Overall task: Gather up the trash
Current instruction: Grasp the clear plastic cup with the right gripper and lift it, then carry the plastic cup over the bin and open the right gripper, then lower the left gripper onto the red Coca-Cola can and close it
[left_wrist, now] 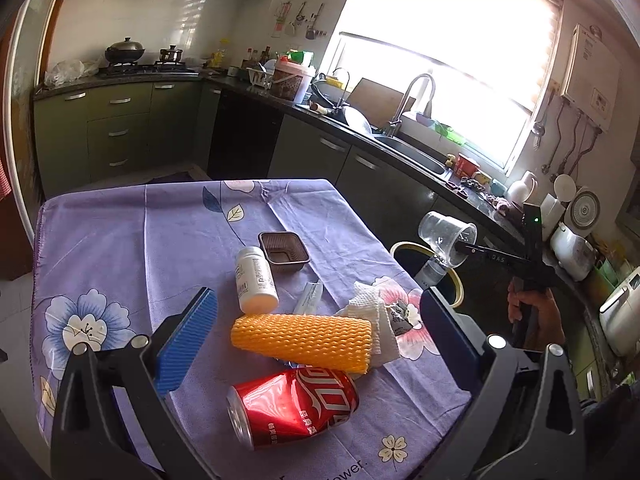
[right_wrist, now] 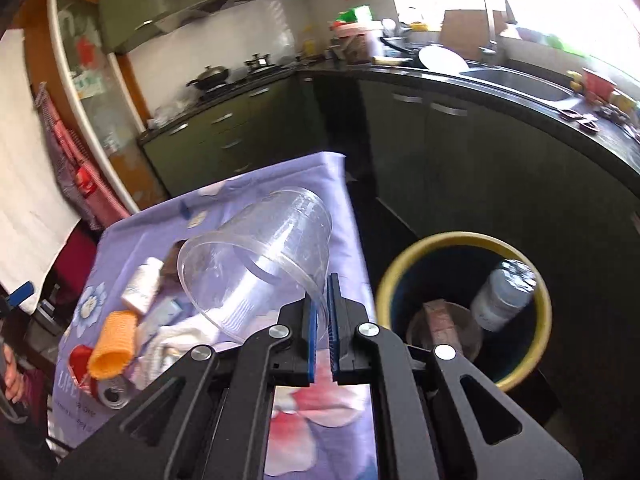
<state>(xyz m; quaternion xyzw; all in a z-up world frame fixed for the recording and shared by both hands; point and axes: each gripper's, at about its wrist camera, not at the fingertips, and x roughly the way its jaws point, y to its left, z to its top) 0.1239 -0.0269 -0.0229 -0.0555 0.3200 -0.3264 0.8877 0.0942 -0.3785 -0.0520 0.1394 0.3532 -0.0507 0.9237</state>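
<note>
Two jaws of your right gripper (right_wrist: 323, 312) pinch the rim of the clear plastic cup (right_wrist: 256, 256), which hangs tilted past the worktop (left_wrist: 120, 240) right edge, beside the yellow-rimmed bin (right_wrist: 464, 240). Your left gripper (left_wrist: 320, 320) has its jaws wide apart, holding nothing, over the orange foam sleeve (left_wrist: 304, 338) and red can (left_wrist: 292, 408) near the front edge.

Right gripper (right_wrist: 323, 312) — black linkage frame, silver round rivets, blue ribbed pads; green LED at 12 o'clock on body. Left gripper (left_wrist: 320, 332) — same build.
</note>
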